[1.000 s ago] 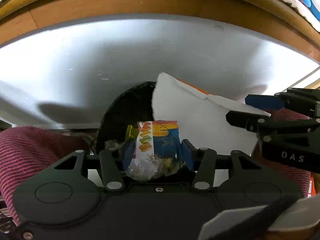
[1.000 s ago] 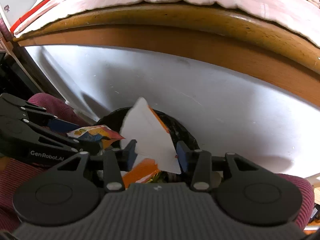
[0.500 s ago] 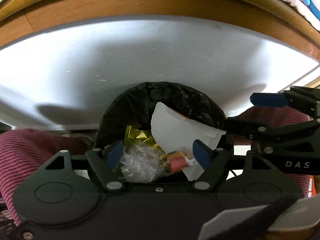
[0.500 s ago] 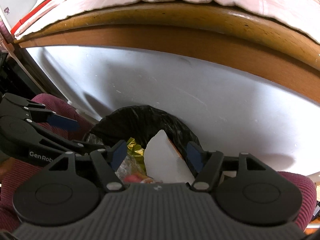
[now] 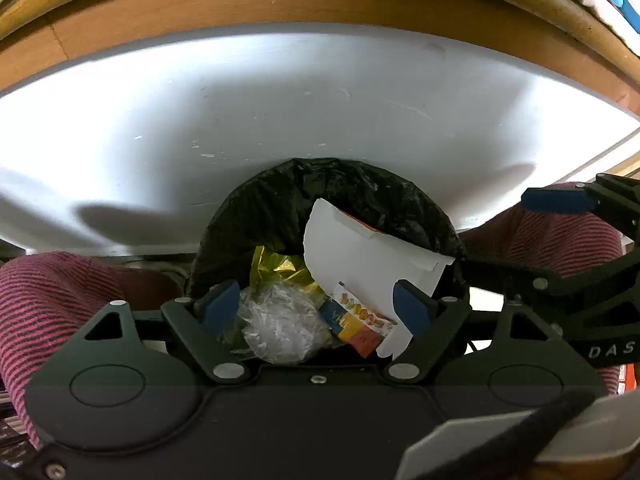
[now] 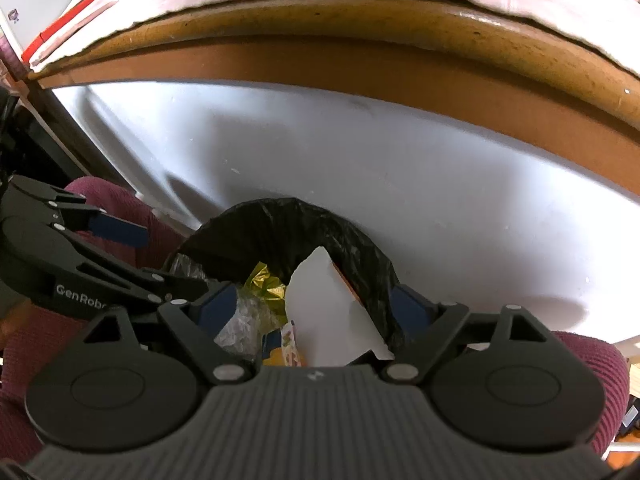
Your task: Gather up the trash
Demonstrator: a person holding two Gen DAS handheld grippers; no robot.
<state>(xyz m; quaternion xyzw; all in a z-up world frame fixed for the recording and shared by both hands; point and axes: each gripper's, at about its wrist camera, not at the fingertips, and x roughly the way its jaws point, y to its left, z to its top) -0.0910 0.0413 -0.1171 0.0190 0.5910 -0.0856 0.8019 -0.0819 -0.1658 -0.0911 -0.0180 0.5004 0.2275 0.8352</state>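
Hovering over the black-bagged round bin [image 5: 280, 208], the left gripper [image 5: 316, 306] and right gripper [image 6: 316, 306] are spreading their fingers, gripping nothing, so the colourful snack wrapper [image 5: 360, 322] and torn white-and-orange carton [image 5: 360, 256] lie inside it, against the white panel [image 5: 280, 100] beyond.

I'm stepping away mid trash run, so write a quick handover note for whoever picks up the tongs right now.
Left tongs: jaws opening, nothing gripped, over the bin.
Right tongs: jaws opening, empty too.
Bin with black liner: holds the white carton piece, the colourful snack wrapper, clear crumpled plastic and gold foil.
Done: both pieces lie in the bin.
Left: lift away; any further trash is not visible here.
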